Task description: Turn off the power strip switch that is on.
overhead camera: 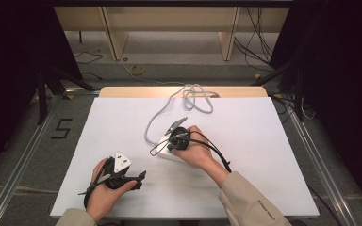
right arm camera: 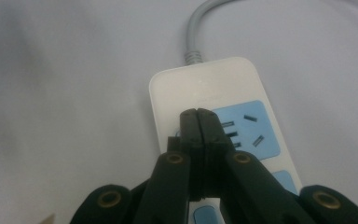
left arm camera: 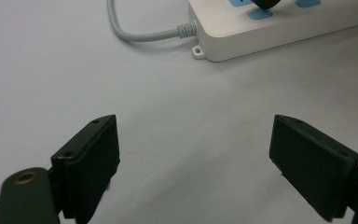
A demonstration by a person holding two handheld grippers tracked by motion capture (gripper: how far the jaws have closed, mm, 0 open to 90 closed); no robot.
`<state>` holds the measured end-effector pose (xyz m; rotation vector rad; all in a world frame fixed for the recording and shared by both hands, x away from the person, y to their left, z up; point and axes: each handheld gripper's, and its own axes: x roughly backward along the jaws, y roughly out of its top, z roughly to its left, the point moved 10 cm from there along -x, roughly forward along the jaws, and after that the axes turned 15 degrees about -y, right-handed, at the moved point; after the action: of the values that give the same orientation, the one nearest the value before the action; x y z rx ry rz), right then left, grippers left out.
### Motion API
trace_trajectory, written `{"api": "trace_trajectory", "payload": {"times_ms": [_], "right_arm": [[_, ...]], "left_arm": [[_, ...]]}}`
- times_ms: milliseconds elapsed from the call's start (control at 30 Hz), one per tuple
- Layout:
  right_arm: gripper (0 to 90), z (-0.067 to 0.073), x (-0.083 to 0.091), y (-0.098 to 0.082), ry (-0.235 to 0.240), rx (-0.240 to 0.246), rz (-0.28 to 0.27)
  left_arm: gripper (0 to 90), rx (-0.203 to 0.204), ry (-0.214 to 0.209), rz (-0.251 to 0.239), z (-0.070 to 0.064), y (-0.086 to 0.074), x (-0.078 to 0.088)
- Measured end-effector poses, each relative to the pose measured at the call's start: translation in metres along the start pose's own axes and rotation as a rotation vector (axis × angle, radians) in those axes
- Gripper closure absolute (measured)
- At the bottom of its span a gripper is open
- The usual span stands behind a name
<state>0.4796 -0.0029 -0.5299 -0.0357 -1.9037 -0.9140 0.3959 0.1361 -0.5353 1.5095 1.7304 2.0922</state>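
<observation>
While poised over white power strip [right arm camera: 205,88]: right gripper [right arm camera: 198,122] pressed together, left gripper [left arm camera: 193,140] spread wide above table [overhead camera: 264,155].

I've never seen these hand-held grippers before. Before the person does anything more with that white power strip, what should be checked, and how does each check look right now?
1. Right gripper closed: ok, its jaws are pressed together over the power strip.
2. Anything between those jaws: cannot tell; there is no visible gap.
3. Right gripper tip touching the strip: cannot tell from these angles.
4. Left gripper free: ok, jaws wide apart, nothing between them, only white table beneath.
5. Left gripper away from the strip: ok, the strip lies further off.
6. Grey cord out of the way: ok, it loops toward the far edge.
</observation>
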Motion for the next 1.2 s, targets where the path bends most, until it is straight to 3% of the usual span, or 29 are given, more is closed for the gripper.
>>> {"api": "trace_trajectory", "payload": {"times_ms": [433, 600, 1200], "right_arm": [[90.0, 0.0014, -0.0014, 0.0005, 0.002, 0.007, 0.007], [90.0, 0.0021, -0.0008, -0.0004, 0.003, -0.013, 0.017], [90.0, 0.0048, -0.0016, -0.0003, -0.050, 0.025, 0.028]], "left_arm": [[15.9, -0.001, -0.002, 0.001, -0.0004, 0.0001, -0.0005], [15.9, -0.001, -0.001, 0.002, -0.0007, 0.0001, -0.0005], [15.9, -0.003, 0.001, 0.002, -0.0011, 0.0003, -0.0010]]}}
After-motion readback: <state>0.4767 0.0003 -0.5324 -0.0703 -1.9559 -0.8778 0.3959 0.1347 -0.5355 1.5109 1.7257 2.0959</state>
